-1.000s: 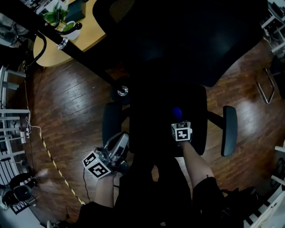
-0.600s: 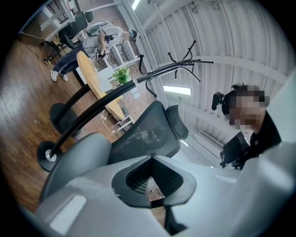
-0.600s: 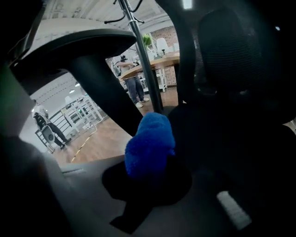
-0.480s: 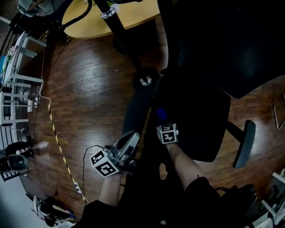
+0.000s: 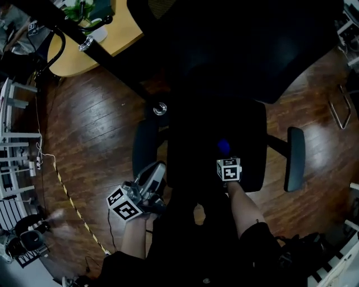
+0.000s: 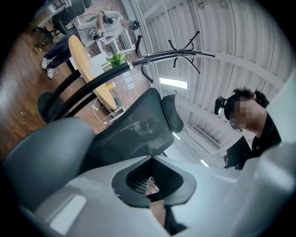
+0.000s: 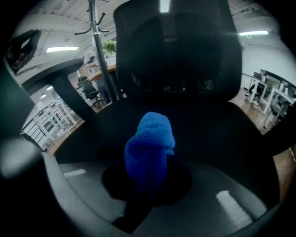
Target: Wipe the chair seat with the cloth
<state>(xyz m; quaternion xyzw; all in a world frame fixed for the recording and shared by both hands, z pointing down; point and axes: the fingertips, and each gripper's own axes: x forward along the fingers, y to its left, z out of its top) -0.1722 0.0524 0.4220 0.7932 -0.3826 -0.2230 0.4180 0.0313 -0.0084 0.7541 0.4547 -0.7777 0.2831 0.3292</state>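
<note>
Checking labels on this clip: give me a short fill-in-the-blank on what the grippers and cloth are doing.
The right gripper is shut on a ____ cloth.
That cloth is over the ____ of the black chair.
The left gripper is beside an armrest, above the ____ floor.
Missing: blue; seat; wooden.

There was one black office chair (image 5: 224, 120), and it had two armrests, one (image 5: 144, 147) on the left side of the seat and one (image 5: 294, 160) on the right. One blue cloth (image 5: 224, 147) showed. There were two grippers, the left gripper (image 5: 155, 175) and the right gripper (image 5: 225, 156), and each carried one marker cube. One round wooden table (image 5: 120, 35) held one potted plant (image 5: 78, 10). One coat stand (image 6: 152, 56) rose beside it. One yellow-and-black striped tape (image 5: 73, 207) ran across the floor.
</note>
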